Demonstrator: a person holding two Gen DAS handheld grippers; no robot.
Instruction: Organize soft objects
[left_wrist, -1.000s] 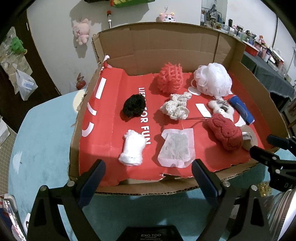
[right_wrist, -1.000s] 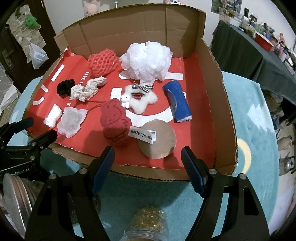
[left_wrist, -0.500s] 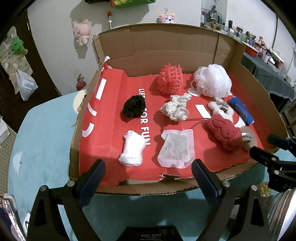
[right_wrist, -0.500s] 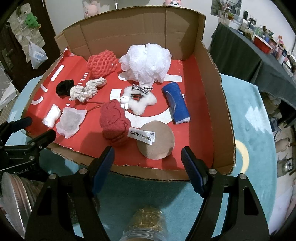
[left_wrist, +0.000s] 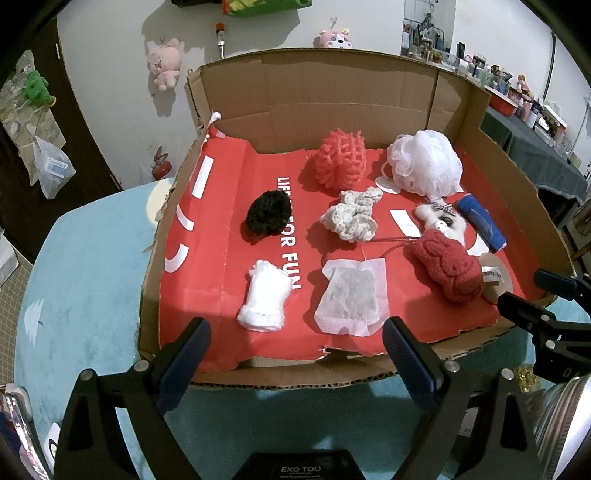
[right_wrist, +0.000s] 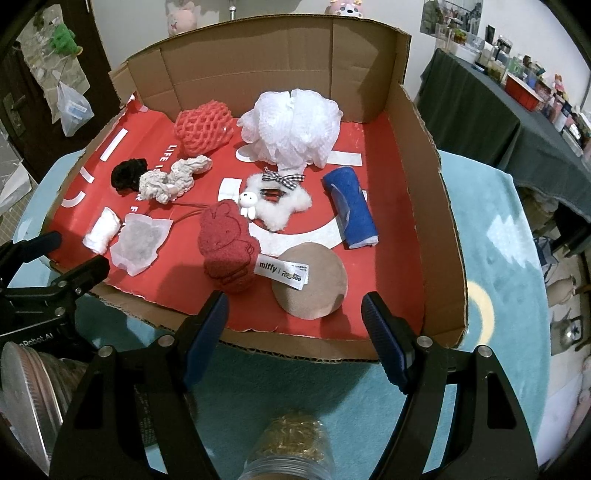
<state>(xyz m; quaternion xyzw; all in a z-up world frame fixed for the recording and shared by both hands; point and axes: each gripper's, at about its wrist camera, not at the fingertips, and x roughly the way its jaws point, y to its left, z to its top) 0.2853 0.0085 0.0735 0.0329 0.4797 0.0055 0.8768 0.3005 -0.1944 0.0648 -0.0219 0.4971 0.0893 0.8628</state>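
Both the left gripper (left_wrist: 293, 347) and the right gripper (right_wrist: 295, 321) gape wide, holding nothing, short of the cardboard tray (right_wrist: 424, 206). The red knitted pouch (right_wrist: 227, 247) lies just beyond the right one's fingers. Its cord, seemingly running under the sachet (right_wrist: 140, 243), could drag that along.

From the left wrist, the tan round pad (left_wrist: 496, 269) lies mostly hidden behind the red knitted toy (left_wrist: 448, 267), and the label there is too small to read. The black scrunchie (left_wrist: 266, 213) covers part of the white lettering on the red liner (left_wrist: 207, 266). From the right wrist, the jar of gold bits (right_wrist: 291, 448) is cut off by the bottom edge, and a metal lid (right_wrist: 26, 391) by the left edge. Items on the far shelf (right_wrist: 532, 79) are too small to identify.
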